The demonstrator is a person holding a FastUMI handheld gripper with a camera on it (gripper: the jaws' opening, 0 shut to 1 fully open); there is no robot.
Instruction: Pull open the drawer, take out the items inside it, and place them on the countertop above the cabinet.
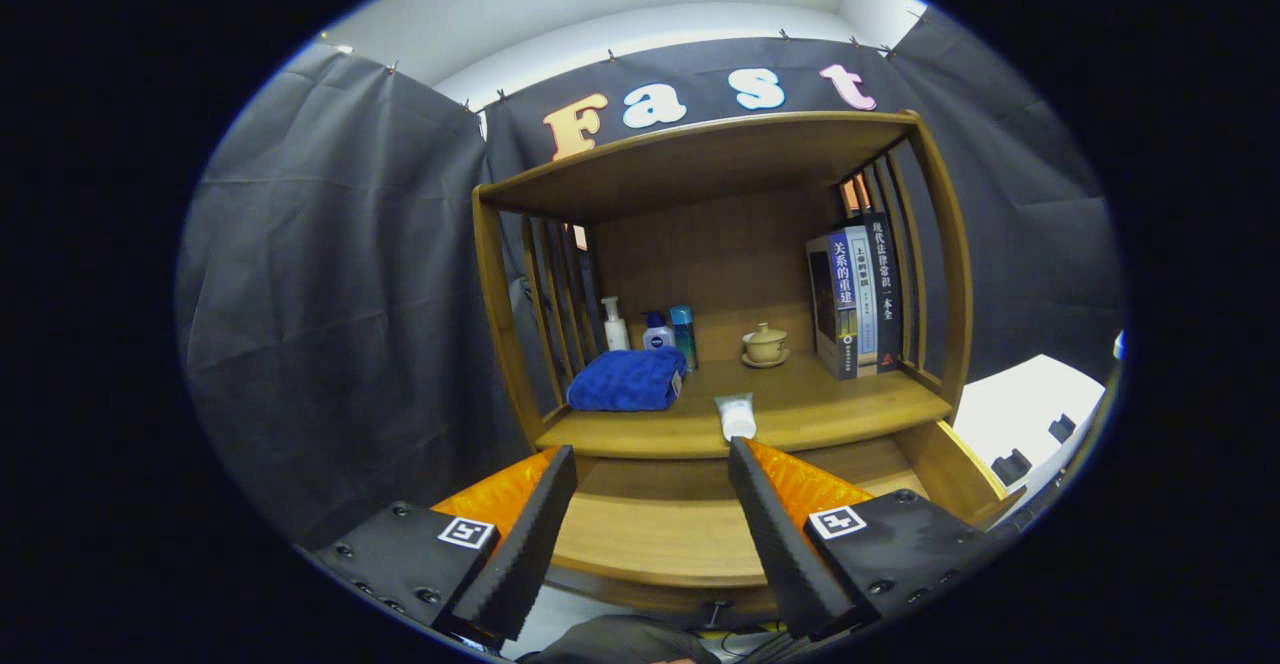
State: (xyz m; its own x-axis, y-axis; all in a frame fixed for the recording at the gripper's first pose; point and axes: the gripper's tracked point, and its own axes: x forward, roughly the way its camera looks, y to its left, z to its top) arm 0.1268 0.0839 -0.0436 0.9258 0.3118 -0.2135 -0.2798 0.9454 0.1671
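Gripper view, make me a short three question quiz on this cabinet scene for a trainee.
1. True or false: the drawer below the countertop is pulled open.
2. What lies at the countertop's front edge, just ahead of the right finger? A) white tube B) blue towel C) teacup
3. Fill in: the gripper is ____, gripping nothing.

Key: 1 true; 2 A; 3 open.

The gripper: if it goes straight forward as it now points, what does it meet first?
Probably the front edge of the wooden countertop, with the open gripper just before it above the pulled-out wooden drawer. The white tube lies slightly right. Depth is uncertain.
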